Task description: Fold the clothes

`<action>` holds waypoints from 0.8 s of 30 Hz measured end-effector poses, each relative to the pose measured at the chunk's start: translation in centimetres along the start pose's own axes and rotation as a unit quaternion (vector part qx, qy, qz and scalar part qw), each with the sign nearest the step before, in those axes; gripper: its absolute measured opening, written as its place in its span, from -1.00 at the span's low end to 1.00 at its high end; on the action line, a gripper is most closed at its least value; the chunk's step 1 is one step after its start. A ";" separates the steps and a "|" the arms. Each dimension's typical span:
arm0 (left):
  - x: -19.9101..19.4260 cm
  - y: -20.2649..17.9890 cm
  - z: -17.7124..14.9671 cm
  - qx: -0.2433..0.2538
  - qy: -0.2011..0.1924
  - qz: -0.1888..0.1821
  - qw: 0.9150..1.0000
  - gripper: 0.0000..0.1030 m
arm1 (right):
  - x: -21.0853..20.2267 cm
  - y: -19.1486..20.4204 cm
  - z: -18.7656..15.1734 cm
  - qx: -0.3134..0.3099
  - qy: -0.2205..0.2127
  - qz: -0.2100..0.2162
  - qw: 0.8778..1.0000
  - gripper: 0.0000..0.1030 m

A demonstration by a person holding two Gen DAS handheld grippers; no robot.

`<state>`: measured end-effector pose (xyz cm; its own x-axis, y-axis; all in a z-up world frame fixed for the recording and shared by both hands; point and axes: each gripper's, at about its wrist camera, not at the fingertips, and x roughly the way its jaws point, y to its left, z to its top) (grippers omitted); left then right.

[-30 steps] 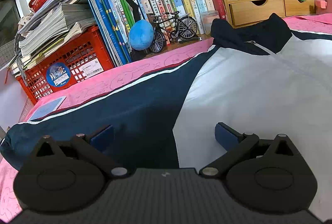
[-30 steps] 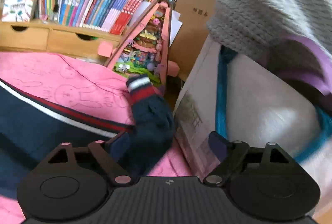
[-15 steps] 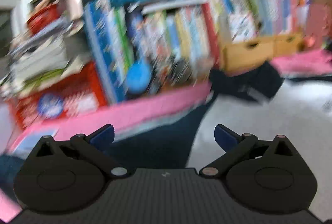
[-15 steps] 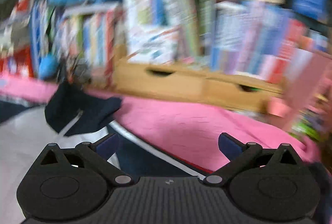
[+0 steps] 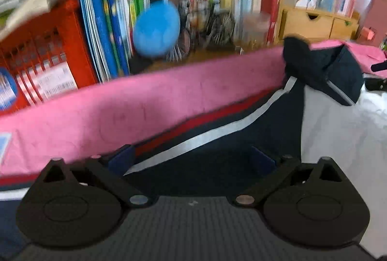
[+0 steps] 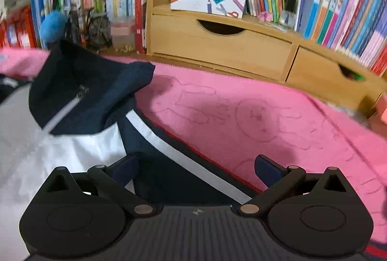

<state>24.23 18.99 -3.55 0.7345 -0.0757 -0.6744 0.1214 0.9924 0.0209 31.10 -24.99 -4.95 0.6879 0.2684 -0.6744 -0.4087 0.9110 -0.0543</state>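
Navy and white zip-up jacket [image 6: 72, 130] lies spread flat on the pink bunny-print cloth [image 6: 254, 115], collar toward the back edge by the books. No fold shows. Left gripper [image 5: 191, 159] and right gripper [image 6: 197, 167] hover over its shoulders, jaws wide apart, holding nothing.

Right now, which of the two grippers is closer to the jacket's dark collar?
Right, though only by a little. The right gripper hovers open over the shoulder just below the collar. The left gripper, also open, sits farther out along the striped sleeve.

A pink blanket [image 6: 254, 115] bears the jacket [image 6: 72, 140].
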 end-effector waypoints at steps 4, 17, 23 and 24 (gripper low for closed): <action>-0.2 -0.5 -0.2 -0.028 -0.019 0.031 0.999 0.46 | 0.1 0.4 -0.4 0.022 -0.015 0.029 0.999 0.29; -3.0 6.7 -1.8 -0.097 -0.021 0.202 0.974 -0.98 | 5.7 4.7 4.2 0.028 -0.043 -0.038 0.998 -0.88; -2.9 4.7 -0.9 -0.054 -0.042 0.078 0.995 -0.10 | 6.0 3.6 6.4 0.101 -0.062 0.023 0.993 -0.65; -2.9 4.4 -0.8 -0.046 -0.046 0.057 0.996 0.46 | 5.1 3.2 6.2 0.107 -0.070 0.036 0.991 -0.53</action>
<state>22.13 23.61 -2.12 0.7982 0.0335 -0.6014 -0.0253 0.9994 0.0221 37.06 -18.77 -3.98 0.7439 0.3632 -0.5609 -0.3345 0.9291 0.1579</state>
